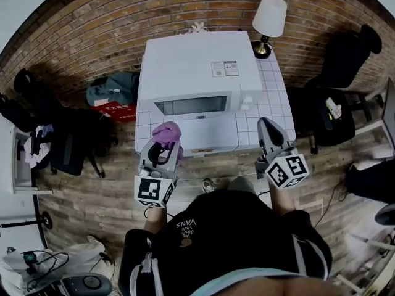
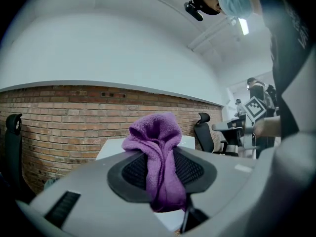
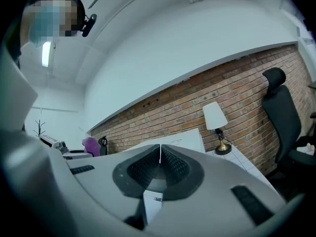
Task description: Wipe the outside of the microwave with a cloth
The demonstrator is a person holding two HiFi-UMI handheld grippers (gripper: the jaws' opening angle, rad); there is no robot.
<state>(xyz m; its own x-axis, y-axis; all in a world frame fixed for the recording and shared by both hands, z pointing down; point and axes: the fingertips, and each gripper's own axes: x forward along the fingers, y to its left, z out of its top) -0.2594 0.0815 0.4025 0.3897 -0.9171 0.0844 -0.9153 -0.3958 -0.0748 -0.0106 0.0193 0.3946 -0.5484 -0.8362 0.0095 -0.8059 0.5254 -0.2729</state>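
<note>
A white microwave (image 1: 196,82) stands on a white tiled table (image 1: 274,97) against the brick wall. My left gripper (image 1: 164,142) is shut on a purple cloth (image 1: 167,132), held in front of the table's left front edge, short of the microwave. In the left gripper view the purple cloth (image 2: 160,154) is bunched between the black pads and sticks out above them, with the microwave's (image 2: 113,146) top behind. My right gripper (image 1: 269,134) is shut with nothing in it, in front of the table's right front corner. In the right gripper view the microwave (image 3: 180,139) lies beyond the closed pads.
A white table lamp (image 1: 269,18) stands at the table's back right corner. A black office chair (image 1: 336,85) is to the right, bags (image 1: 111,94) and another black chair (image 1: 68,137) to the left. The floor is wooden.
</note>
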